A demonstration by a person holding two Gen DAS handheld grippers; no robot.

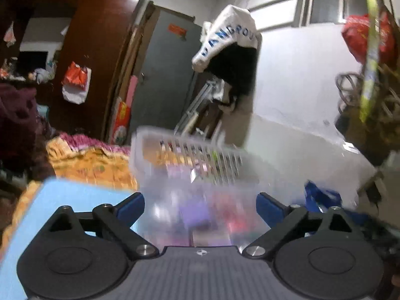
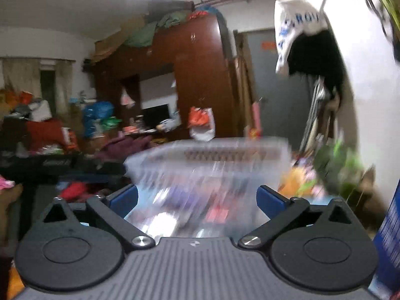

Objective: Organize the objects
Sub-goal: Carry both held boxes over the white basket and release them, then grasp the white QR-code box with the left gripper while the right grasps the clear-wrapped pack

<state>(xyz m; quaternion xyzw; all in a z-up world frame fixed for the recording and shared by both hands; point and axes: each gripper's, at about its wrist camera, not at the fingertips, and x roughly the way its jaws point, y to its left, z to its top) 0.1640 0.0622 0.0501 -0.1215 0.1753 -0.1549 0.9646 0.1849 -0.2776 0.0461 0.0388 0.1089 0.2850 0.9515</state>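
A clear plastic basket (image 1: 190, 160) with slotted walls stands on a light blue surface (image 1: 75, 200), blurred by motion. It holds several small items, purple, pink and red, too blurred to name. My left gripper (image 1: 200, 207) is open and empty, its blue pads (image 1: 131, 206) wide apart just in front of the basket's near wall. In the right wrist view the same basket (image 2: 212, 160) sits straight ahead. My right gripper (image 2: 197, 201) is open and empty, its blue pads (image 2: 268, 198) spread either side of the basket's near side.
An orange and pink quilt (image 1: 87, 160) lies left of the basket. A white bag (image 1: 225, 40) over dark clothing hangs on the wall. A brown wardrobe (image 2: 195, 75), grey door (image 1: 162, 70) and cluttered piles (image 2: 50, 130) stand behind. A blue box (image 2: 390, 237) is close at right.
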